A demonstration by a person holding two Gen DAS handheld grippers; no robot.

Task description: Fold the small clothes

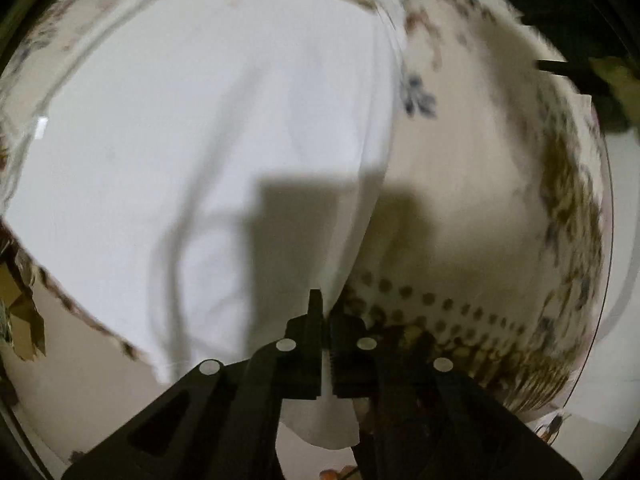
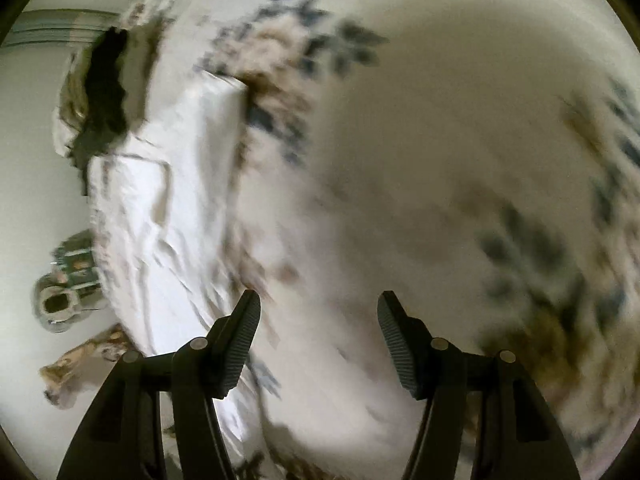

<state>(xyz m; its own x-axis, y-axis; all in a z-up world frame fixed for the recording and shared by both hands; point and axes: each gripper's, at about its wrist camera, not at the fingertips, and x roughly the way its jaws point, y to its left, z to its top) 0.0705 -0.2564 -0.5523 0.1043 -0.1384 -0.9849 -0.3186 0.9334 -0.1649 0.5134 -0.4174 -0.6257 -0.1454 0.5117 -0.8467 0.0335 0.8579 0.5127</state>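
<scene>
A white garment [image 1: 224, 152] lies spread over the flowered tablecloth [image 1: 472, 184] and fills most of the left wrist view. My left gripper [image 1: 326, 320] is shut on the garment's near edge, and a flap of white cloth hangs below the jaws. In the right wrist view the white garment [image 2: 160, 216] lies in a wrinkled strip at the left. My right gripper [image 2: 318, 312] is open and empty above the bare tablecloth [image 2: 440, 152], to the right of the garment. That view is blurred.
The table's edge and pale floor show at the left of the right wrist view, with a round metal object [image 2: 60, 300] on the floor. A dark object [image 2: 104, 92] lies at the garment's far end. Brown cardboard [image 1: 20, 320] sits at the left.
</scene>
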